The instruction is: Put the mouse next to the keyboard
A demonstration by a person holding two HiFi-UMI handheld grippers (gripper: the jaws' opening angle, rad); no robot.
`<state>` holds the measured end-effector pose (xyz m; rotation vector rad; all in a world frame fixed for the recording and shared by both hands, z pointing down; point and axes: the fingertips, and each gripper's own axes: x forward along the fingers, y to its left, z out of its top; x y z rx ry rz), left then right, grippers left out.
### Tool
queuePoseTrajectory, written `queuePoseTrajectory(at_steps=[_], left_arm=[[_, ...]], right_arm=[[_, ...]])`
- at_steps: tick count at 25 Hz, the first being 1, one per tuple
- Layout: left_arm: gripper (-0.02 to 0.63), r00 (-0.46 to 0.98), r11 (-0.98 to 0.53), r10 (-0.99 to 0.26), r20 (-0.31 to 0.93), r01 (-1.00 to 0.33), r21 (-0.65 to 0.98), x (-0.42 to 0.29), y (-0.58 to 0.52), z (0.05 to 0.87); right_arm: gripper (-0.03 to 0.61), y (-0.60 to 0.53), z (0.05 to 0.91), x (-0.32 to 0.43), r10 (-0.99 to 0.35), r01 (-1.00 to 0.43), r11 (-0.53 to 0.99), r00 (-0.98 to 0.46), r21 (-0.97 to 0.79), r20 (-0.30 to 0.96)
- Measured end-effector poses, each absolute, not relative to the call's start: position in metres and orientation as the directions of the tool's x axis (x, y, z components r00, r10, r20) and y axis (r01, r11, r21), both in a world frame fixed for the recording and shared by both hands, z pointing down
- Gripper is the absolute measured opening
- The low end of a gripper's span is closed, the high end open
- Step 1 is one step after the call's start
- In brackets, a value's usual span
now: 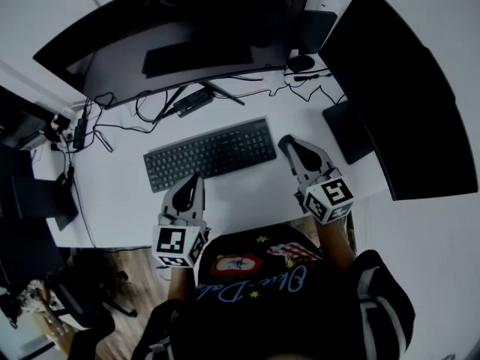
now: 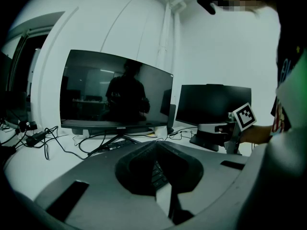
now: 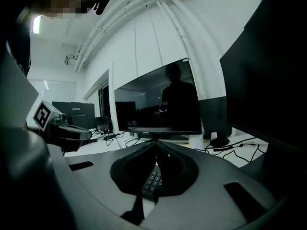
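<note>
A small dark rounded object, apparently the mouse, lay at the back of the white desk, in the gap between two dark monitors and among loose cables. It sat well apart from the black keyboard, which lay at a slight angle across the middle of the desk. Neither tool touched the mouse.

The right gripper hovered just beside the keyboard's right end, its jaws pressed together with nothing between them; only keyboard keys showed beneath the closed tips in the right gripper view. The left gripper was poised over the keyboard's front edge near its left half, its jaws likewise closed and empty. Each tool carried a cube with square markers at its rear, the left cube and the right cube both close to the person's body.

A large curved monitor stood behind the keyboard, and a second monitor angled in from the right. More cables trailed across the desk's back left. The person, in a dark printed shirt, sat at the desk's front edge.
</note>
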<state>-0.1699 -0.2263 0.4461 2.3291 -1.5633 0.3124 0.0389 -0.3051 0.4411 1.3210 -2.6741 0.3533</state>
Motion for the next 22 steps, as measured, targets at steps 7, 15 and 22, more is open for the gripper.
queuePoseTrajectory(at_steps=[7, 15, 22], left_arm=[[0.0, 0.381, -0.353, -0.85, 0.362, -0.924, 0.145, -0.1702, -0.2268, 0.4477], [0.0, 0.381, -0.353, -0.849, 0.366, -0.925, 0.142, -0.1682, -0.2286, 0.4442], [0.0, 0.382, -0.352, -0.853, 0.356, -0.924, 0.148, -0.1665, -0.2295, 0.446]], right_arm=[[-0.002, -0.3047, 0.442, 0.0382, -0.759, -0.796, 0.588, -0.605, -0.144, 0.241], [-0.002, -0.3074, 0.4401, 0.0425, -0.765, -0.801, 0.584, -0.598, -0.133, 0.241], [-0.002, -0.3086, 0.4385, 0.045, -0.767, -0.803, 0.582, -0.595, -0.13, 0.241]])
